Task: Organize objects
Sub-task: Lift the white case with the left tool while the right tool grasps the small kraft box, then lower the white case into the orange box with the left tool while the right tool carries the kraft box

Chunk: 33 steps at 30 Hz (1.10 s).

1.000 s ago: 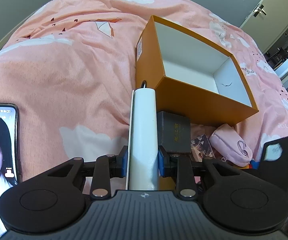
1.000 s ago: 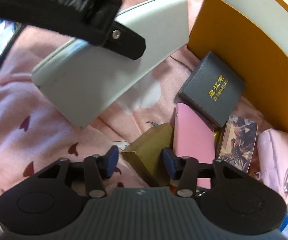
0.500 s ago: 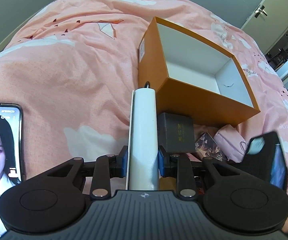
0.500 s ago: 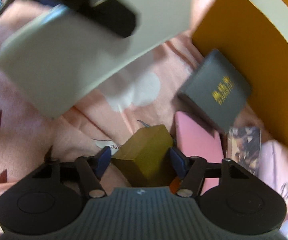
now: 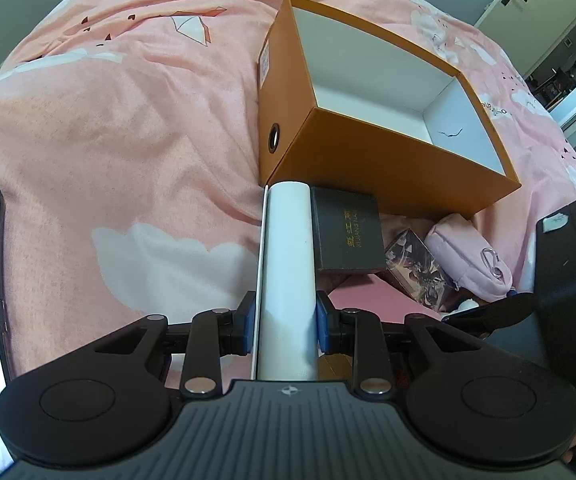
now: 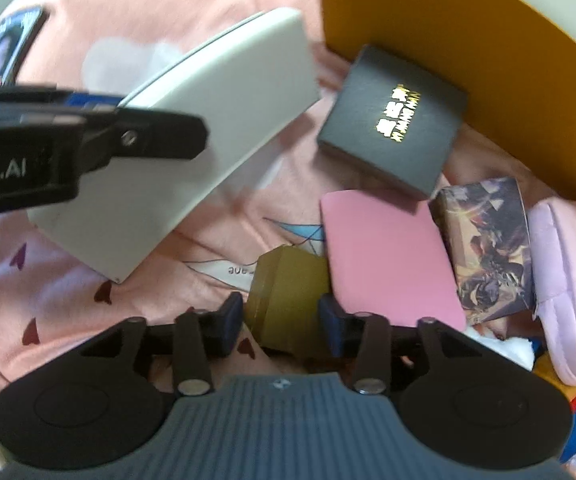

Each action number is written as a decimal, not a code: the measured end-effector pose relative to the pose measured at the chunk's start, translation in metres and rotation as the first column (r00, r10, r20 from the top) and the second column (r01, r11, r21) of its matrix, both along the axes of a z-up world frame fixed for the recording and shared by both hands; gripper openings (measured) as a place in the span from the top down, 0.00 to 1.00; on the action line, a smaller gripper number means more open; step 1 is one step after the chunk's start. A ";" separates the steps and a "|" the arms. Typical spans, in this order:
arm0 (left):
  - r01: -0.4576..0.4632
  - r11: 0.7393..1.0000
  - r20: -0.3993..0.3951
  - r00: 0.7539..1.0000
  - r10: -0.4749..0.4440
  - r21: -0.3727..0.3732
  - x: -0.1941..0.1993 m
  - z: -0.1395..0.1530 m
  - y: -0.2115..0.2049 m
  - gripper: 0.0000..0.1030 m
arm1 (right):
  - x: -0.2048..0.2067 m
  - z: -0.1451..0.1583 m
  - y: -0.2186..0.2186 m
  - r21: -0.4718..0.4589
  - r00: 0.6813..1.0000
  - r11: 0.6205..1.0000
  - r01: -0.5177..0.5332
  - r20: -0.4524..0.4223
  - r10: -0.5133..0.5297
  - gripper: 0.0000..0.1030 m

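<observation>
Orange box (image 5: 372, 160) lies empty (white inside); left gripper (image 5: 285, 322) clamps white case (image 5: 288, 256), right gripper (image 6: 281, 318) closing around olive box (image 6: 288, 296).

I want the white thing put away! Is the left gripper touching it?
Touching. The left wrist view shows both blue pads of the left gripper pressed against the sides of the white case, with no gap on either side.
</observation>
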<state>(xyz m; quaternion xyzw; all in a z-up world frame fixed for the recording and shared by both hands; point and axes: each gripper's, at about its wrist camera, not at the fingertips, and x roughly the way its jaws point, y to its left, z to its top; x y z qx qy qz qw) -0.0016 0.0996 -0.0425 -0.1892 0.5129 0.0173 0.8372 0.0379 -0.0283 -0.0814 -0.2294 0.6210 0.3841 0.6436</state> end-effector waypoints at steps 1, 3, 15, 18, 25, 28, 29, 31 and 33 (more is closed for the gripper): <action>-0.002 1.000 -0.002 1.000 0.002 -0.002 0.000 0.000 0.001 0.69 | -0.002 -0.001 0.005 -0.017 1.000 1.000 -0.007 0.012 0.007 0.49; -0.004 1.000 -0.005 1.000 0.004 -0.005 0.000 -0.001 0.001 0.68 | -0.007 -0.004 0.016 -0.050 0.999 0.998 -0.024 0.034 0.026 0.41; -0.019 0.999 -0.009 1.000 0.019 -0.027 -0.002 -0.002 0.008 0.68 | 0.017 -0.045 0.035 -0.182 0.999 0.983 0.034 -0.018 -0.038 0.39; -0.020 0.999 -0.003 1.000 0.020 -0.030 -0.002 0.000 0.007 0.68 | 0.025 -0.030 0.028 -0.145 0.997 0.987 0.072 -0.022 -0.076 0.48; -0.024 0.996 0.042 0.999 0.028 -0.084 -0.004 0.011 0.012 0.69 | 0.045 0.003 0.012 -0.042 0.989 0.990 0.136 -0.057 -0.138 0.54; -0.019 0.991 0.083 0.996 0.030 -0.131 -0.004 0.022 0.013 0.69 | 0.045 0.027 -0.013 0.036 0.986 0.987 0.154 -0.062 -0.152 0.54; -0.015 0.990 0.099 0.995 0.029 -0.141 -0.004 0.026 0.013 0.69 | 0.042 0.039 -0.022 0.065 0.986 0.986 0.155 -0.064 -0.151 0.54; -0.007 0.990 0.130 0.991 0.025 -0.138 -0.002 0.037 0.009 0.69 | 0.041 0.058 -0.034 0.123 0.986 0.979 0.163 -0.059 -0.157 0.54; 0.009 0.992 0.165 0.986 0.012 -0.128 0.002 0.050 0.004 0.69 | 0.042 0.064 -0.043 0.178 0.985 0.969 0.173 -0.052 -0.166 0.54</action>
